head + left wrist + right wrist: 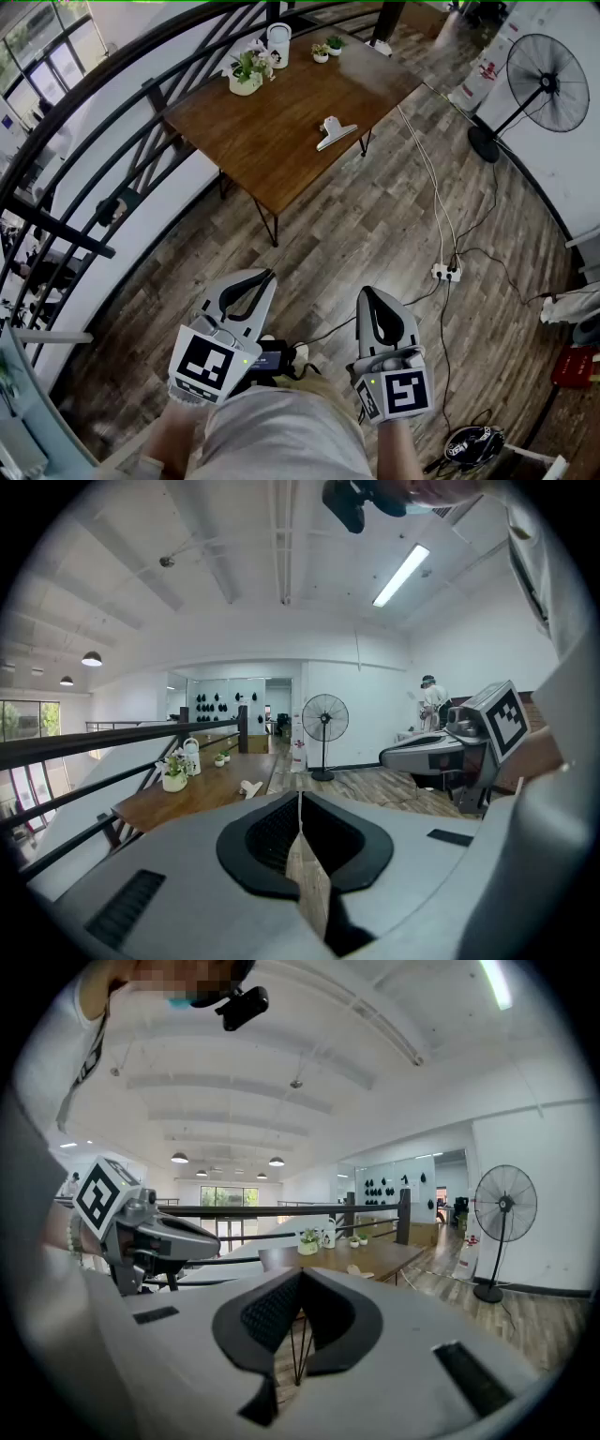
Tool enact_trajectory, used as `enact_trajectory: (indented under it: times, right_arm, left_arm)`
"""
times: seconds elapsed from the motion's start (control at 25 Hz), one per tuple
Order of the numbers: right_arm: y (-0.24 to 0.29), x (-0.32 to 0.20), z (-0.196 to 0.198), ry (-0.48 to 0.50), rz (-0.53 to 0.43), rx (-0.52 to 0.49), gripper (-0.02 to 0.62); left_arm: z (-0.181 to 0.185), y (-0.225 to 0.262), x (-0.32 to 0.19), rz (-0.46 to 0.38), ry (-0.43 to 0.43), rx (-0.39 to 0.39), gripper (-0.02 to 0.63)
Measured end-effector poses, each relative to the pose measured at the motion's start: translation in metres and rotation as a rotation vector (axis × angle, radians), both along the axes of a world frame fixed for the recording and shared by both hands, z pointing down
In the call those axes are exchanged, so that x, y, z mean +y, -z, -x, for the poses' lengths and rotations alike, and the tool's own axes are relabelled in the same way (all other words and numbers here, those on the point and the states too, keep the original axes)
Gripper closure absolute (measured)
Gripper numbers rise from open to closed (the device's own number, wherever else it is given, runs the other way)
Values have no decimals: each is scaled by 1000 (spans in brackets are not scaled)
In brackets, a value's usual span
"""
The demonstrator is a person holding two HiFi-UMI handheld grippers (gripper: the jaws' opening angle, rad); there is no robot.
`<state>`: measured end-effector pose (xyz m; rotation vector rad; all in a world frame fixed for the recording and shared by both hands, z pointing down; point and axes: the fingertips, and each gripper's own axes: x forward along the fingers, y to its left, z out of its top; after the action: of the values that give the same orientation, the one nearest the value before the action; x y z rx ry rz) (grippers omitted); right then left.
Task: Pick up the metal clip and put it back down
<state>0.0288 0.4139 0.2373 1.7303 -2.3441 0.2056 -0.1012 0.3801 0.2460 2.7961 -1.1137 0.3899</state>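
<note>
holding nothing, jaws closed, left gripper (266, 277) and right gripper (368, 294) hang far from the metal clip (335, 132) on the table (272, 136).

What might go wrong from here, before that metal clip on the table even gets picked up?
1. White cables and a power strip lie on the floor beside the path to the table: a trip hazard.
2. Both the left tongs and right tongs are shut and empty. If not opened first, they would likely shove the metal clip, which lies near the table's edge, onto the floor.
</note>
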Motion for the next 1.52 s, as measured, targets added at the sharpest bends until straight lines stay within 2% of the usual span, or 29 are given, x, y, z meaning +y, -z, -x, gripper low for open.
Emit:
enact_trajectory:
  times: [0.68,1.2,1.24,1.28,1.32,1.4,1.52]
  right_arm:
    - [-1,4,7,0,1,4,595]
    - [-6,3,4,4,29,-21,594]
    - [-7,3,3,4,32,-24,587]
    - [-7,2,2,5,34,-26,539]
    - [-7,2,1,6,35,-29,537]
    - [-8,3,0,12,34,-36,507]
    - [-9,5,-4,27,37,-43,474]
  left_arm:
    - [5,6,5,6,-1,12,591]
    - [7,1,2,1,43,15,591]
    - [6,0,0,-1,52,13,591]
    - [5,1,-1,-3,59,16,591]
    - [4,3,-1,-3,64,25,591]
    - [1,4,-1,4,67,46,569]
    - [-6,0,3,17,64,49,468]
